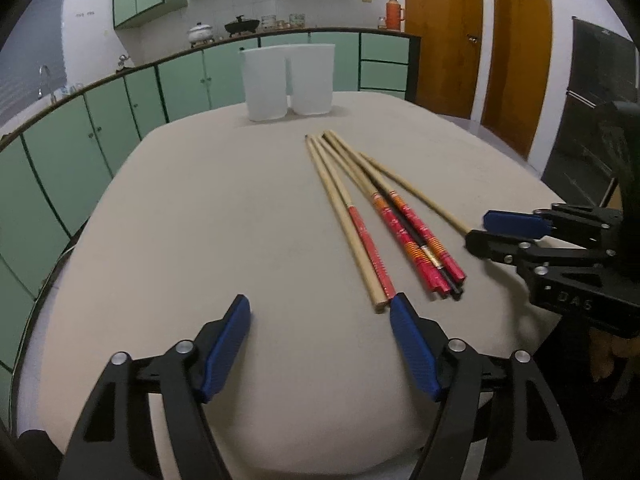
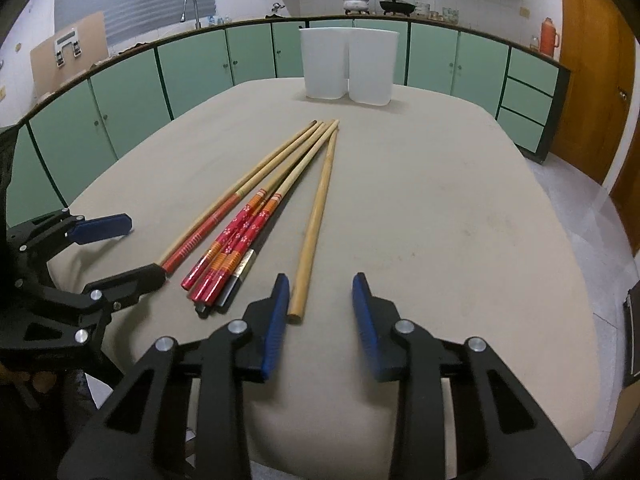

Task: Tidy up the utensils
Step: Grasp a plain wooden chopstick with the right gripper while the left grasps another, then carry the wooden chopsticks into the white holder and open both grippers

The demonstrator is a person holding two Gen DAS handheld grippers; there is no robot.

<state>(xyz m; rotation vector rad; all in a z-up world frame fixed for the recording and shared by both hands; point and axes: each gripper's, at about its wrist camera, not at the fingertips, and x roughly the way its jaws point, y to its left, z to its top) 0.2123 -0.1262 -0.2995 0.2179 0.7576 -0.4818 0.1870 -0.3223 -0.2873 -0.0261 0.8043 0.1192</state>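
Observation:
Several long chopsticks point(image 1: 404, 236) point(image 2: 240, 236), bamboo with red patterned handles, lie fanned on the beige table point(image 1: 200, 220) point(image 2: 440, 200). One plain bamboo chopstick point(image 2: 316, 216) point(image 1: 416, 188) lies apart on their right. My left gripper point(image 1: 320, 300) point(image 2: 136, 254) is open and holds nothing; the near end of the leftmost red-handled chopstick lies at its right fingertip. My right gripper point(image 2: 320, 280) point(image 1: 486, 228) is open too. The plain chopstick's near end sits just inside its left pad, with no grip on it. Two white containers point(image 1: 266, 80) point(image 2: 370, 68) stand side by side at the table's far end.
Green cabinets point(image 2: 192, 64) under a counter curve behind the table, with pots, a tap and an orange flask point(image 1: 394, 14) on top. Wooden doors point(image 1: 444, 32) stand at the right. The table's rounded edge drops off on all sides.

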